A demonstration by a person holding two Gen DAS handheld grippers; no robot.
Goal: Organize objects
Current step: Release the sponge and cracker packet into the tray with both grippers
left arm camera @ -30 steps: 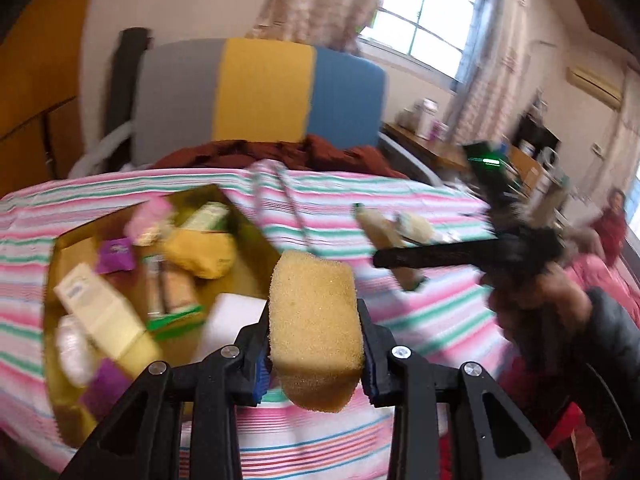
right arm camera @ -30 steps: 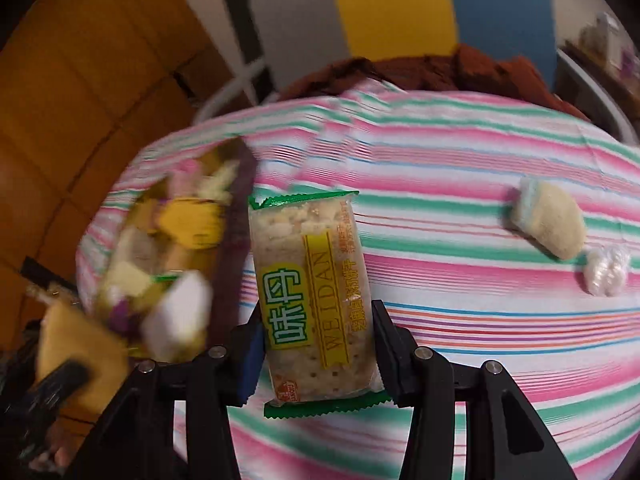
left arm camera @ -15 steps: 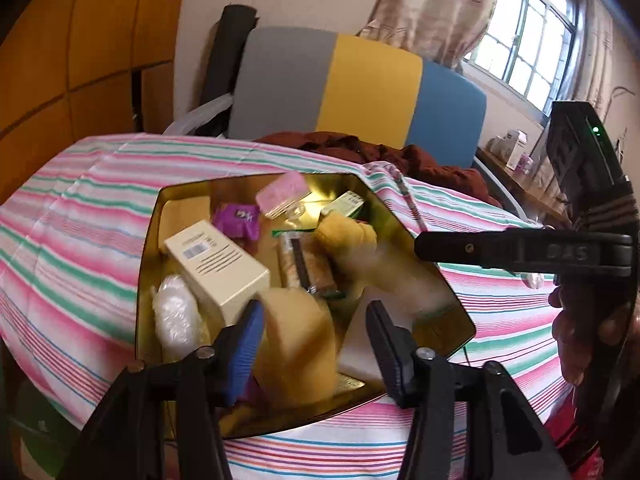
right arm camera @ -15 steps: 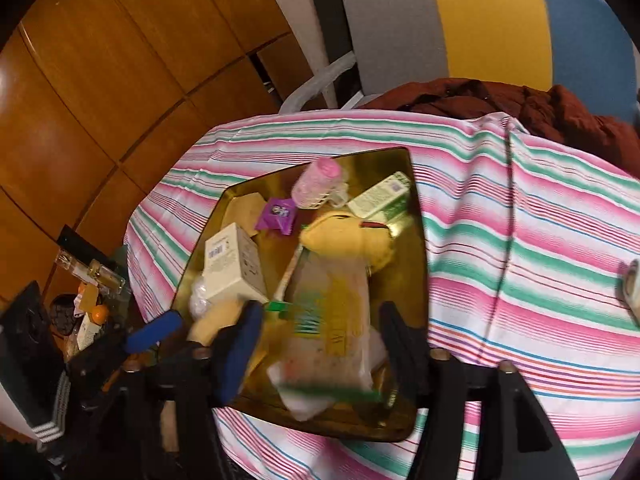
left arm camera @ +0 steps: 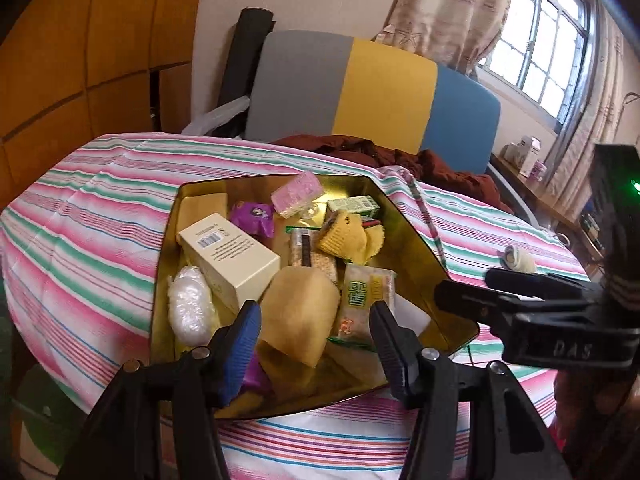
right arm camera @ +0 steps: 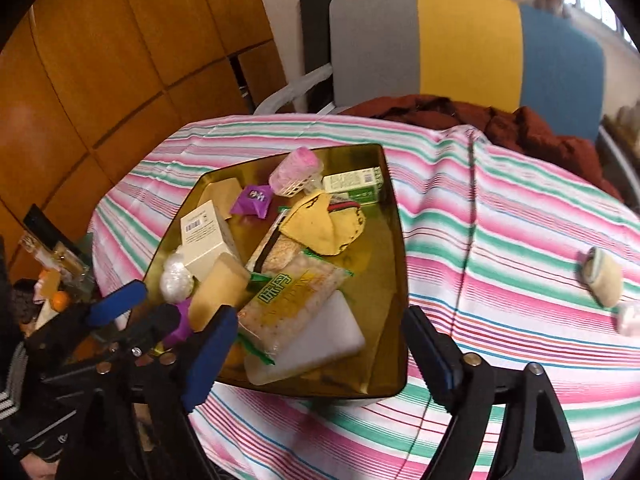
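A gold tray (left arm camera: 404, 216) (right arm camera: 394, 280) sits on the striped tablecloth, full of several items. The yellow sponge (left arm camera: 298, 312) (right arm camera: 218, 290) lies in its near part, beside the cracker packet (left arm camera: 362, 300) (right arm camera: 292, 300). My left gripper (left arm camera: 316, 334) hangs open just above the sponge, touching nothing. My right gripper (right arm camera: 316, 344) is open over the tray's near edge, the packet lying free below it. In the left wrist view the right gripper (left arm camera: 520, 292) shows as a black bar at right. In the right wrist view the left gripper (right arm camera: 140, 308) shows at lower left.
The tray also holds a cream box (left arm camera: 228, 258), a purple sachet (left arm camera: 254, 218), a pink holder (left arm camera: 298, 194), a green carton (left arm camera: 354, 206) and a yellow cloth (left arm camera: 352, 238). A small roll (right arm camera: 604, 276) lies on the cloth at right. A striped chair (left arm camera: 380, 92) with a red garment stands behind.
Both grippers swung over the tray and opened. The sponge dropped from the left one and the cracker packet from the right one; both now lie in the tray.
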